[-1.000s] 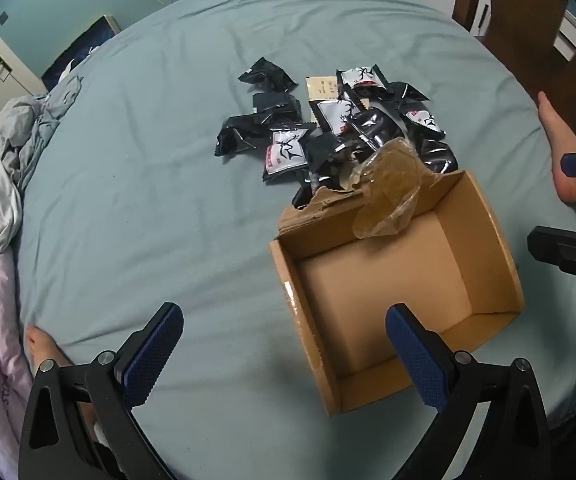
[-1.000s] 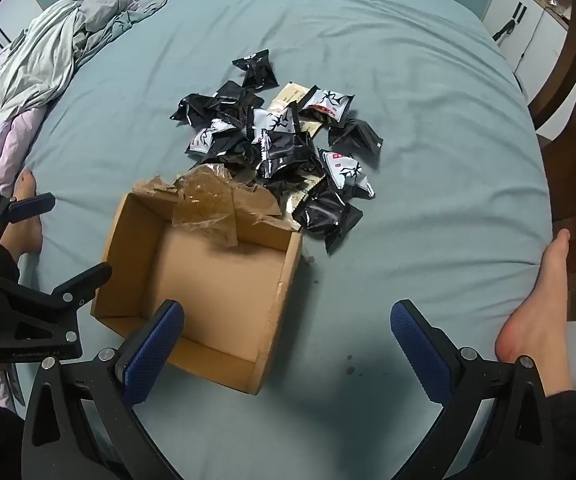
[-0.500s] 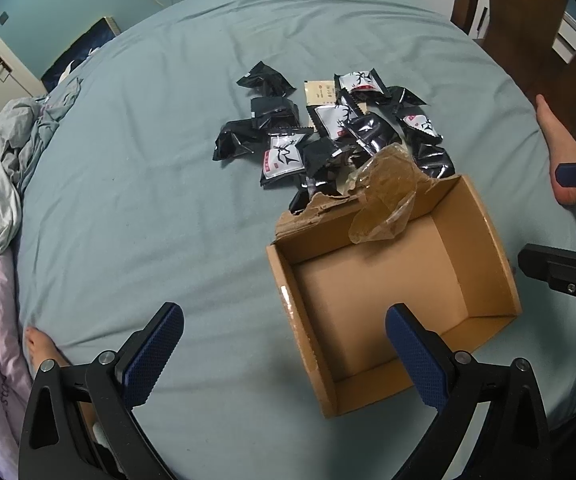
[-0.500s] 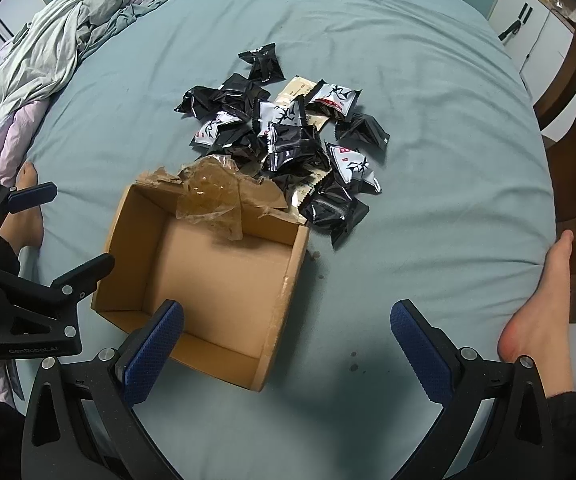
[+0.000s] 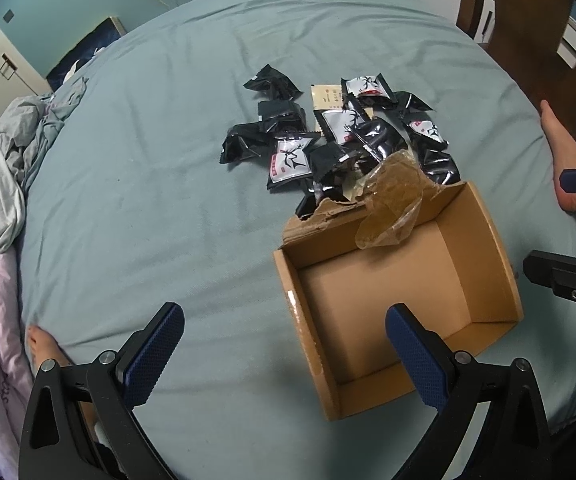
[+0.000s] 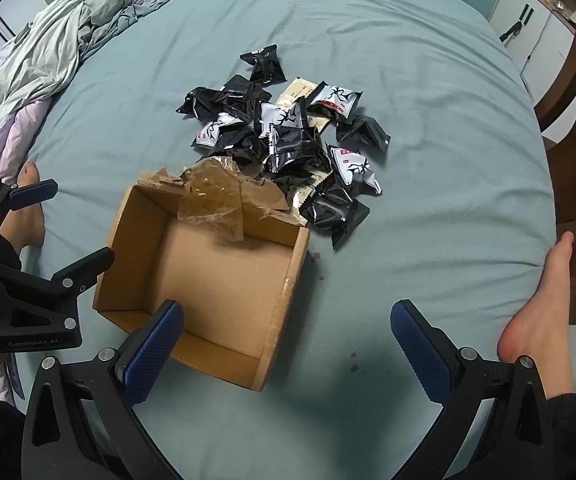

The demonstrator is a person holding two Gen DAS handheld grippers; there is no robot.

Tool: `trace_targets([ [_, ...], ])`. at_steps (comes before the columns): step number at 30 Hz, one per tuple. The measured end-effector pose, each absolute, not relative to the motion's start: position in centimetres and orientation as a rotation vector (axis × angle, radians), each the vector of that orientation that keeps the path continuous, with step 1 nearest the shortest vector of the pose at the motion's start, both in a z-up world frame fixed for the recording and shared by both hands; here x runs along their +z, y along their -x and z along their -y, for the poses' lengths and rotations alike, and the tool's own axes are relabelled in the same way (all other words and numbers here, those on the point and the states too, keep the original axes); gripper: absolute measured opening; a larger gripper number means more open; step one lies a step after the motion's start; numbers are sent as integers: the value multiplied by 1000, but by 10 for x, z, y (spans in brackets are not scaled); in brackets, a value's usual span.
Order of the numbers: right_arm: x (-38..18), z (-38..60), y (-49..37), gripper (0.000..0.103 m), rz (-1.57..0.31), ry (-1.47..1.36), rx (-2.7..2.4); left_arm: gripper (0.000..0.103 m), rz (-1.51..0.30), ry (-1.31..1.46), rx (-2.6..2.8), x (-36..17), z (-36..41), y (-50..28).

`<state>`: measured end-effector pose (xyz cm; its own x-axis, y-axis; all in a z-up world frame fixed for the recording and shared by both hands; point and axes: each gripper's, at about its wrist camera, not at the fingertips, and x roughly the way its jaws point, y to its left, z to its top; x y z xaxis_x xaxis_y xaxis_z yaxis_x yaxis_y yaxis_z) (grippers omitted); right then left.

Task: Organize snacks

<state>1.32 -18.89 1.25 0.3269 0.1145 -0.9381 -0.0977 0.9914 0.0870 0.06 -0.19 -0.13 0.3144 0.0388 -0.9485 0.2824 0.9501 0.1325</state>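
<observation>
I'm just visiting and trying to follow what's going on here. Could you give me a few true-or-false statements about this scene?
1. The cardboard box is empty. True.
2. The snack packets lie piled on the bed beyond the box. True.
3. The right gripper holds a packet. False: its jaws are open and empty.
4. The left gripper is clamped on the box. False: it is open, hovering.
5. The sheet is red. False: it is teal.

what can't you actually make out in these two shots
- Packet count: in both views the snack packets overlap, and the box's torn flap covers the nearest ones.
- Print on the beige sachet: too small to read.
- Right gripper in the left wrist view: cut off by the frame edge.
- Cardboard box outer far wall: hidden by tape and flap.
</observation>
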Motion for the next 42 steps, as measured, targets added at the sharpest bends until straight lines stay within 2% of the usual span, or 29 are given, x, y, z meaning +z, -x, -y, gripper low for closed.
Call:
trace_targets([
  [42,1,194,-27,103,-1251,-24,109,103,-1247,-289,-156,-1,2,-5],
])
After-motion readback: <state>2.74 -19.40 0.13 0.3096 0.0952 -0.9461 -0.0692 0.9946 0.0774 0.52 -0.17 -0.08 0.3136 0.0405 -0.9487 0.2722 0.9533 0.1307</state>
